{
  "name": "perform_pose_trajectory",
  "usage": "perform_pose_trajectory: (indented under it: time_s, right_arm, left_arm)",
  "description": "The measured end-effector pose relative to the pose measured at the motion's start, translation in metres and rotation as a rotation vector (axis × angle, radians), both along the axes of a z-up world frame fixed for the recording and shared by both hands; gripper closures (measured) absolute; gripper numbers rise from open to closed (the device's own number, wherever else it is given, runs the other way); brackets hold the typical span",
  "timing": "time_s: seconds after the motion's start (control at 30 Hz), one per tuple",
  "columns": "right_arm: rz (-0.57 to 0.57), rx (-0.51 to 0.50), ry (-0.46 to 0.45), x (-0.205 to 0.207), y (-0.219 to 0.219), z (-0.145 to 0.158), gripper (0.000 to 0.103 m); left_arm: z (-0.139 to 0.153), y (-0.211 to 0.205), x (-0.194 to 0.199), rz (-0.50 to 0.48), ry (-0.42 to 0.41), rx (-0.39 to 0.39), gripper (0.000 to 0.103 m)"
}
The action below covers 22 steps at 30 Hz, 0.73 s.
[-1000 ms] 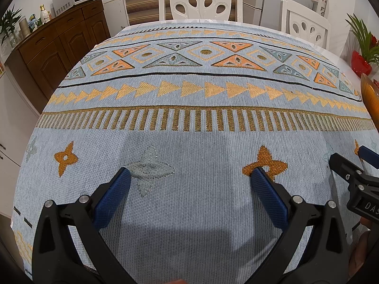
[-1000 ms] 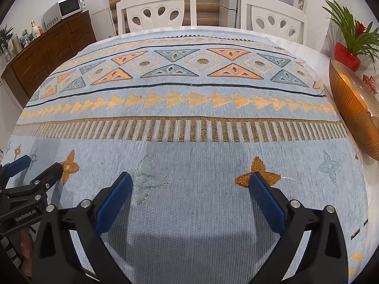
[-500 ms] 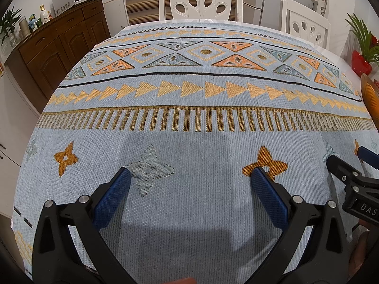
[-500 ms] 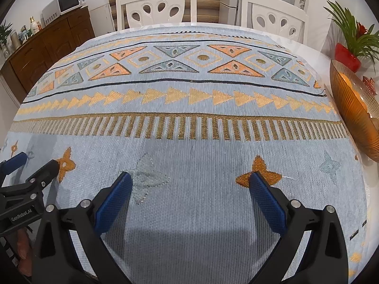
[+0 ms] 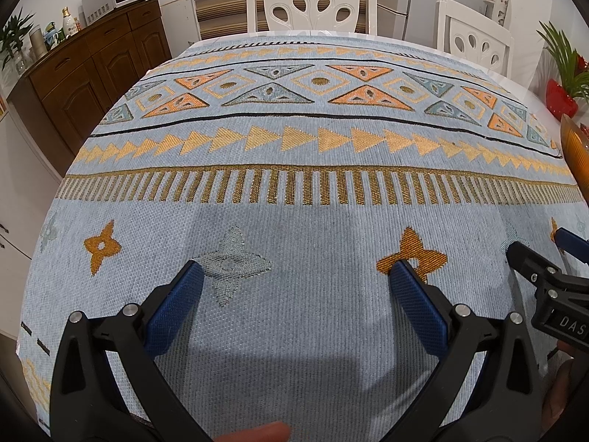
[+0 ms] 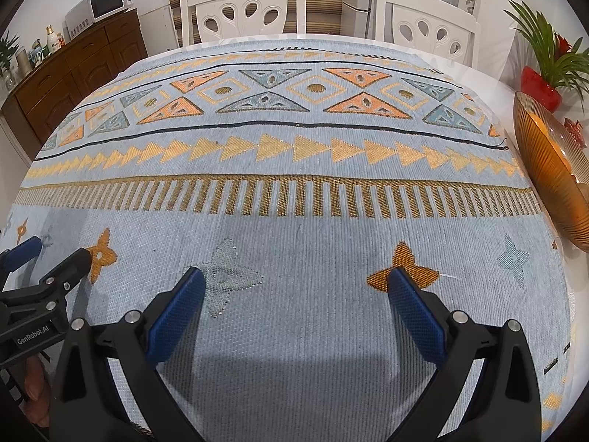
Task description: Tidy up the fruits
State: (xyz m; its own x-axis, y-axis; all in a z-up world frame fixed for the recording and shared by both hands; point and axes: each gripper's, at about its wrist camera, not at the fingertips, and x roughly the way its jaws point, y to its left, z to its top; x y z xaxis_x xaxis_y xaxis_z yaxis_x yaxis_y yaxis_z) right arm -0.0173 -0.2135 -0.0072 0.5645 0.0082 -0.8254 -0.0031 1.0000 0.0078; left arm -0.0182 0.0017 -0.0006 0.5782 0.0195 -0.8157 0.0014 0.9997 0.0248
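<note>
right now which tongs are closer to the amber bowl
Right. The amber bowl sits at the table's right edge, just past the open right tongs. The left tongs, also open, hover farther left, with the right tongs between.

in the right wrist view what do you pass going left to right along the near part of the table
black left gripper → grey-blue woven star motif → orange woven star motif → pale blue star motif → ribbed amber glass bowl

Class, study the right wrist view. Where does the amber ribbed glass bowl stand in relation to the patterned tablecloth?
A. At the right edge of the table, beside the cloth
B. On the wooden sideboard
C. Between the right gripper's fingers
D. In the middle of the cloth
A: the amber bowl sits at the table's right edge, just off the tablecloth, near the red-potted plant.
</note>
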Motion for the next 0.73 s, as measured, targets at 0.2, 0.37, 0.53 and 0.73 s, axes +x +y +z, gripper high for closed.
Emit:
perform_pose_trajectory:
  time_s: [0.2,0.37,0.53,0.73]
  right_arm:
    - [0.000,0.000,0.000,0.0000,-0.0002,0.0000,0.005]
    - [0.000,0.000,0.000,-0.0001,-0.0001,0.0001,0.005]
    - [0.000,0.001,0.001,0.0000,-0.0002,-0.0001,0.005]
    - [0.000,0.000,0.000,-0.0003,0.0001,-0.0001,0.005]
  left_arm:
    - [-0.0002,0.0001,0.0004,-0.001,-0.002,0.000,0.003]
    - [-0.0006,0.0000,0.0002,-0.006,-0.006,0.006,0.003]
    - [-0.0009,-0.0003,0.0004,-0.003,-0.003,0.005,0.003]
    - [-0.0008,-0.0008,0.0004,-0.004,-0.003,0.002,0.003]
